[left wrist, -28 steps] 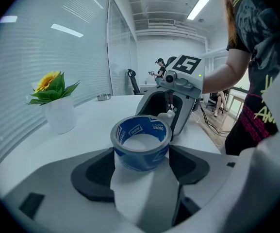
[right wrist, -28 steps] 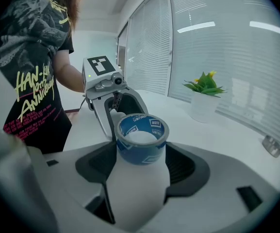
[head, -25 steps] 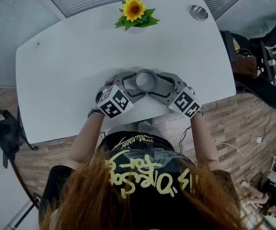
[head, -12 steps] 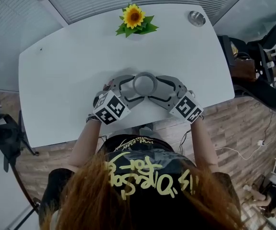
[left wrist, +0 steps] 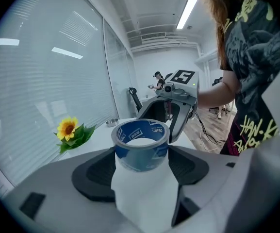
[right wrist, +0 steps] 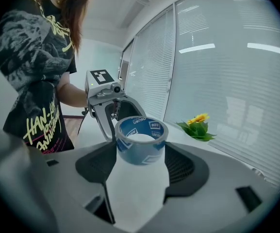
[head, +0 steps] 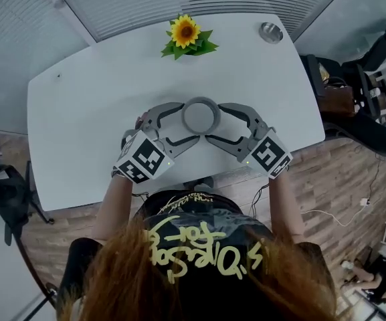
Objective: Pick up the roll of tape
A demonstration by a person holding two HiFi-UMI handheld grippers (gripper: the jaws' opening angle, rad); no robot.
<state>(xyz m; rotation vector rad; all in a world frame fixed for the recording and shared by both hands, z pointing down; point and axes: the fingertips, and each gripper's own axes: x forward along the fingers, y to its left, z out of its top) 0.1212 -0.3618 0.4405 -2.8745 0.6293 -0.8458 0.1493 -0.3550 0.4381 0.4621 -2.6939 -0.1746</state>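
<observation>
A blue-sided roll of tape [head: 201, 115] hangs above the white table [head: 79, 119], clamped from opposite sides by both grippers. My left gripper [head: 189, 121] comes in from the left, and its two grey fingers [head: 162, 110] spread wide round the roll. My right gripper [head: 214, 122] mirrors it from the right. In the left gripper view the roll of tape [left wrist: 141, 144] sits between the dark pads [left wrist: 98, 171], with the right gripper [left wrist: 171, 111] behind it. In the right gripper view the roll of tape [right wrist: 140, 140] sits likewise, with the left gripper [right wrist: 114, 111] behind.
A sunflower with green leaves [head: 185, 32] lies at the table's far edge, and a small metal bowl [head: 270, 32] stands at the far right corner. Dark chairs and gear [head: 366, 72] stand off the table's right side. Window blinds run beyond the far edge.
Both grippers have risen together with the roll of tape between them, and they look larger and nearer to the head camera. The hold on the roll is unchanged.
</observation>
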